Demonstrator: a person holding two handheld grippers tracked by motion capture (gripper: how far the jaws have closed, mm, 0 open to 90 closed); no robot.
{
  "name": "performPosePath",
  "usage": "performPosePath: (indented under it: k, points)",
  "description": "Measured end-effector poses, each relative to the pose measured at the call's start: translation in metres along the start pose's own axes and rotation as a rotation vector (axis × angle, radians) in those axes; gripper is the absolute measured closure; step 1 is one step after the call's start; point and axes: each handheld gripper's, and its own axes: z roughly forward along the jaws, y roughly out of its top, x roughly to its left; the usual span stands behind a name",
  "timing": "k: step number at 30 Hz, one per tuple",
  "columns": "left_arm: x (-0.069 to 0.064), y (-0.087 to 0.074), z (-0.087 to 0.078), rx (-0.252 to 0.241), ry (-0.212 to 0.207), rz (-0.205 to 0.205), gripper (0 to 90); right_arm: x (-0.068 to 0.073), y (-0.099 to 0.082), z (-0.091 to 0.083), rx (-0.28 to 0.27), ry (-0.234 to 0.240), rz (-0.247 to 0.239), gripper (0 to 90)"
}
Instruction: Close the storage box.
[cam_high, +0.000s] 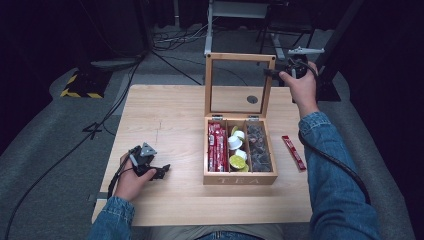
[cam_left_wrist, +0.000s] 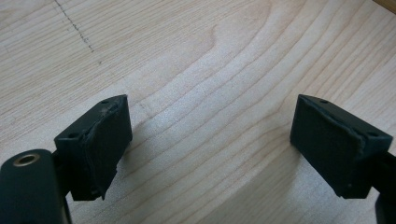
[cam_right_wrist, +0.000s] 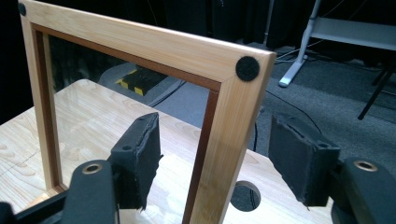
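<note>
A wooden tea box (cam_high: 240, 179) stands at the table's middle with its glass-paned lid (cam_high: 240, 57) raised upright. My right gripper (cam_high: 274, 73) is at the lid's upper right corner. In the right gripper view the lid's side rail (cam_right_wrist: 229, 107) passes between the jaws of the right gripper (cam_right_wrist: 217, 163), which stands open with a gap at the left pad (cam_right_wrist: 140, 158). The box holds red sachets (cam_high: 217, 147), small pods (cam_high: 237, 150) and dark packets (cam_high: 259, 147). My left gripper (cam_high: 162, 171) rests low at the table's front left, open, with bare wood between the jaws of the left gripper (cam_left_wrist: 210, 149).
One red sachet (cam_high: 293, 152) lies on the table to the right of the box. A round cable hole (cam_high: 252, 99) sits in the tabletop behind the box, also the cable hole (cam_right_wrist: 246, 193) in the right gripper view. Stands and cables are on the floor beyond the table.
</note>
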Motion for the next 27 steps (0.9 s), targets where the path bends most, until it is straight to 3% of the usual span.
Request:
performPosePath:
  k: [13,21,27]
  points:
    - [0.0,0.0,0.0,0.0,-0.003,0.003,13.0,0.001,-0.004,0.011,0.0,0.038,0.007,36.2]
    - [0.001,0.0,0.0,0.0,-0.004,0.003,13.0,0.005,-0.003,0.005,-0.01,0.043,0.003,36.2]
    - [0.001,0.0,0.0,0.0,-0.003,0.005,13.0,0.013,-0.002,-0.01,-0.018,0.05,-0.018,36.4]
